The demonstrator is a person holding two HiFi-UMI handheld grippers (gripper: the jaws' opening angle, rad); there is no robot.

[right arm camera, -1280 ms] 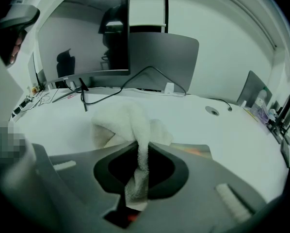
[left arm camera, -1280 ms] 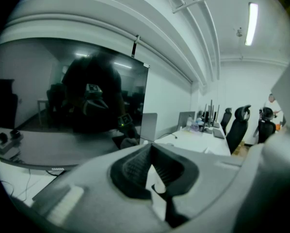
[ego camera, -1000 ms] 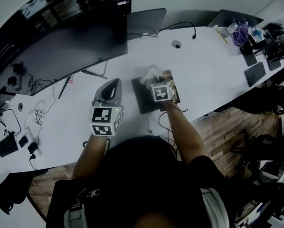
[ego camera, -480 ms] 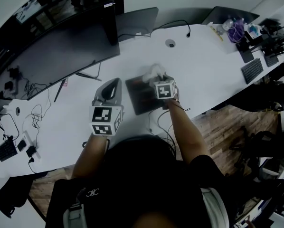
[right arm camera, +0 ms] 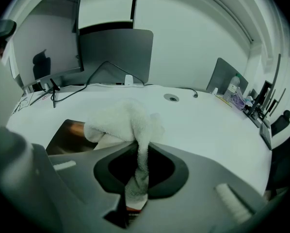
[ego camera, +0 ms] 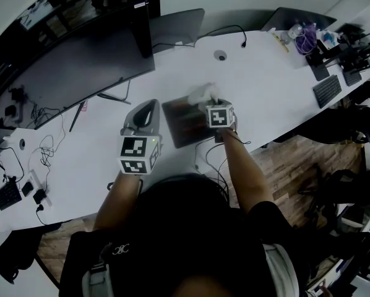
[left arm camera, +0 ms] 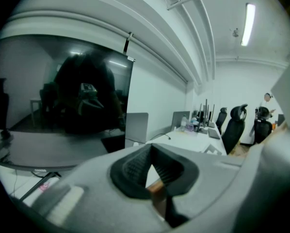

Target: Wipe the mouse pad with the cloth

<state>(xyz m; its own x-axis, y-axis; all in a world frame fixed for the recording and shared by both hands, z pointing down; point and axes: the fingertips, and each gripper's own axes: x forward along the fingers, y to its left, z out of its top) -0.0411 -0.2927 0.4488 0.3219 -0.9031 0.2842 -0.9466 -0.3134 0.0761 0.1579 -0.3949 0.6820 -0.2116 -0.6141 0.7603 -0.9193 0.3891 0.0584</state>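
The cloth (right arm camera: 123, 123) has been drawn to the right edge of the mouse pad (ego camera: 180, 124), a fold clamped in the right gripper (right arm camera: 135, 176); soft and light, it is best gripped bunched. The left gripper (left arm camera: 152, 171) is closed, empty

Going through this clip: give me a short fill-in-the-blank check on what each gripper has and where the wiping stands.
1. The right gripper is shut on a white ____.
2. That white bundle sits over a corner of the dark ____.
3. The left gripper, jaws together, holds ____.

Missing words: cloth; mouse pad; nothing.
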